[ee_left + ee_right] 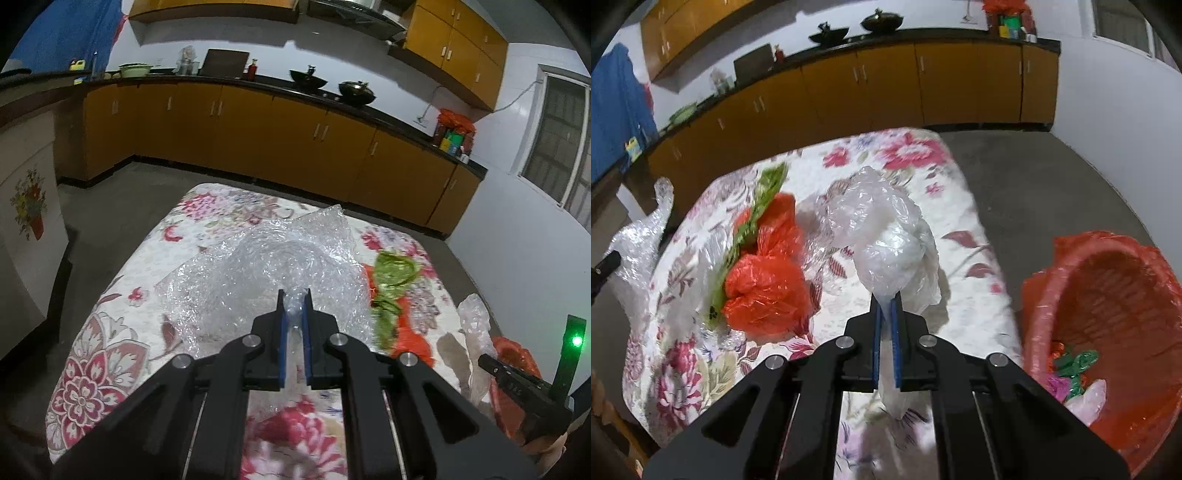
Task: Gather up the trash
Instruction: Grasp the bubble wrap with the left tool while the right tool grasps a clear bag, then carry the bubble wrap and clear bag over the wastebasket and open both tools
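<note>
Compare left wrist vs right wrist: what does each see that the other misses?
Left wrist only: the left gripper shut on the bubble wrap, and a window.
Right wrist only: the right gripper shut on the clear plastic bag, and the red basket already holding some wrappers.
Both: the floral tablecloth, the orange bag with the green wrapper, and the yellow cabinets.

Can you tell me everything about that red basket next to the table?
The round red plastic basket has woven-looking ribbed walls and is lined with a thin red plastic bag that spills over its rim. It sits low beside the flowery tablecloth's edge, its open mouth facing the right wrist camera. At the bottom lie a few scraps: a crumpled green wrapper, something pink and a clear plastic piece. No tongs touch it.
</note>
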The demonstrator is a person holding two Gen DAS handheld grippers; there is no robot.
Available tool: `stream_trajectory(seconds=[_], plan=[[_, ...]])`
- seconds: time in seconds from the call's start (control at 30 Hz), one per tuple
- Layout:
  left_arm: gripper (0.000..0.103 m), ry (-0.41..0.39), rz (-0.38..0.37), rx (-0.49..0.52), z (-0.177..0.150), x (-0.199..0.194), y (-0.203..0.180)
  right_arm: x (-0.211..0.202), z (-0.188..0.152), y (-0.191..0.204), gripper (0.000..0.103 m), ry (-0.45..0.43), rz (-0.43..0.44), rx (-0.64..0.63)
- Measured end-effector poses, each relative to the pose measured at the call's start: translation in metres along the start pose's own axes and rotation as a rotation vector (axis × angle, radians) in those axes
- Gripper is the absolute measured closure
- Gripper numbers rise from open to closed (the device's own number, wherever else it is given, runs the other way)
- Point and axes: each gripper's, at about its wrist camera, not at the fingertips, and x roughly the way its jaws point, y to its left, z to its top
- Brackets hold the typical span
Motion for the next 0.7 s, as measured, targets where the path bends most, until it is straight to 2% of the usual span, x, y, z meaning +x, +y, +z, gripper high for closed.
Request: stream_trajectory(seconds=[0.37,0.7], plan=[[0.095,-0.013,-0.115,0.066,-0.003,-0.021,-0.059,-0.078,0.006,-0.037,0.097,-0.142,-0.031,0.06],[0.095,-0.009,-0.23,0.124,-0.011,-0.035,-0.117,-0.128,0.003,-0.07,0.097,-0.228,-0.081,0.11]])
